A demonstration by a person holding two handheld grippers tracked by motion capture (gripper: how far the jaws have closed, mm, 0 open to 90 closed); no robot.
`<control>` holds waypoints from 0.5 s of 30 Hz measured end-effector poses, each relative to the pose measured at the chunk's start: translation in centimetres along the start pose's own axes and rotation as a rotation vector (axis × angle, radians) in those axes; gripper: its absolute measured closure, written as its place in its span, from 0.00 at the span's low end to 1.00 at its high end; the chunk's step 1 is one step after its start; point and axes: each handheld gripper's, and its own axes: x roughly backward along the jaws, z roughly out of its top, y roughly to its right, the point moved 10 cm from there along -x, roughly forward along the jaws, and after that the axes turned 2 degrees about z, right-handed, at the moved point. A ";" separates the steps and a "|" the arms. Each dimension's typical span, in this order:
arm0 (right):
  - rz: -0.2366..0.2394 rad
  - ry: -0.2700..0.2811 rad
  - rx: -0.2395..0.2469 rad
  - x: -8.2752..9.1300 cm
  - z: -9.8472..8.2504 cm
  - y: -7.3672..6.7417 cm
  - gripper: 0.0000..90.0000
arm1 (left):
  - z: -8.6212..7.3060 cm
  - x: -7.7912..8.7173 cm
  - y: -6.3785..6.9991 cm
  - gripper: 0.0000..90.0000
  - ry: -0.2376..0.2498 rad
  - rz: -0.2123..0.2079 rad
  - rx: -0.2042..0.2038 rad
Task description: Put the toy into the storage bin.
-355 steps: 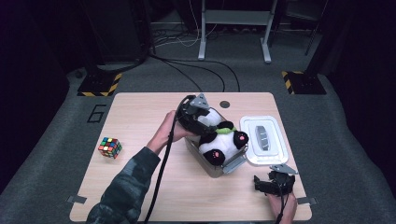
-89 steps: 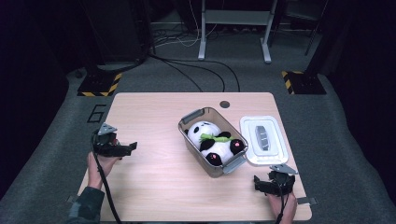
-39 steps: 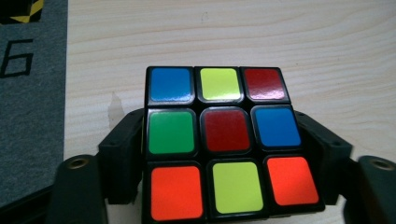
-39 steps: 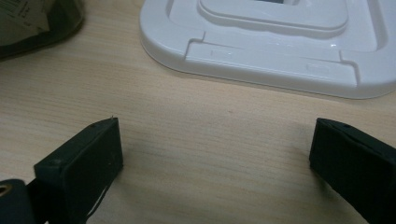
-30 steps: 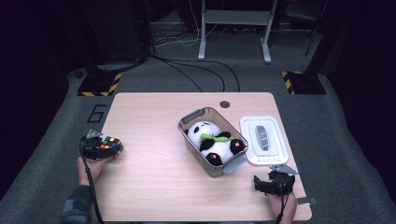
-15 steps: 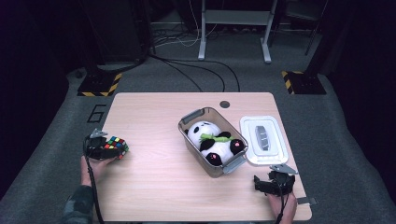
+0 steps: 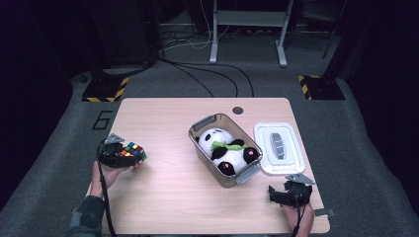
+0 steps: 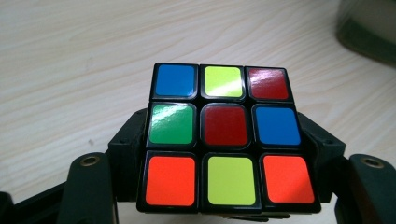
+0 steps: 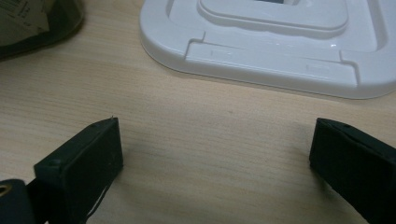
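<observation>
We have the left tool (image 7: 129, 157) clamped on the puzzle cube (image 7: 132, 152), its jaws pressing two opposite sides, the cube lifted just clear of the worktop (image 7: 168, 197) near the left edge. Our right tool (image 7: 279, 194) rests wide and empty at the near right corner, just in front of the white lid (image 7: 278, 148). We judge this the carry step: next we bring the cube across to the clear bin (image 7: 225, 150), where the plush panda (image 7: 227, 150) leaves little room.

Dim room, grey carpet floor (image 7: 59, 163), light wood desk (image 7: 168, 192), 2 yellow-black hazard-striped plates (image 7: 101, 93), black cables (image 7: 207, 79), grey metal frame legs (image 7: 247, 29) behind
</observation>
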 end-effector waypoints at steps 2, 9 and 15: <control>0.000 0.000 0.000 0.0 0.0 0.0 0.02 | 0.4 0.2 0.7 0.36 0.001 -0.012 -0.015; 0.000 0.000 0.000 0.0 0.0 0.0 0.02 | 1.9 0.9 2.6 0.36 0.004 -0.045 -0.065; 0.000 0.000 0.000 0.0 0.0 0.0 0.02 | 2.8 1.4 3.8 0.36 0.012 -0.063 -0.087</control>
